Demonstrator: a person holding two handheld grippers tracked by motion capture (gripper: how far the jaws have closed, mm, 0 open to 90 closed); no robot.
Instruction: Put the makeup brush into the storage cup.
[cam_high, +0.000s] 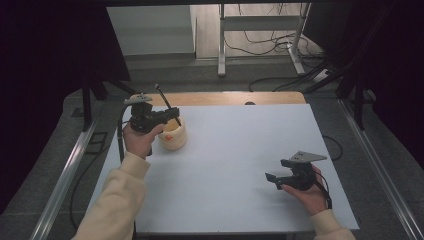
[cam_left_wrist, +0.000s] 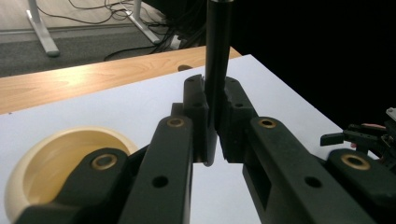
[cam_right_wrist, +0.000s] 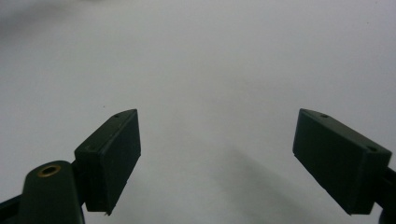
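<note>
dim room, black surroundings at both sides, white table (cam_high: 235, 160) evenly lit from above, soft shadows under right gripper (cam_right_wrist: 217, 161), its view hazy and unfocused, left gripper (cam_left_wrist: 215, 140) jaws slightly blurred

Grey carpeted floor (cam_high: 165, 75) — loose cables (cam_high: 260, 42), white desk legs (cam_high: 221, 45), black curtains (cam_high: 45, 60).

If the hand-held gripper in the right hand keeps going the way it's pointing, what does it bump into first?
Probably just the white table top. The right hand-held gripper has its jaws wide open with nothing between them, pointing left and slightly down over bare surface. The cream bowl sits farther back, seemingly off that line.
</note>
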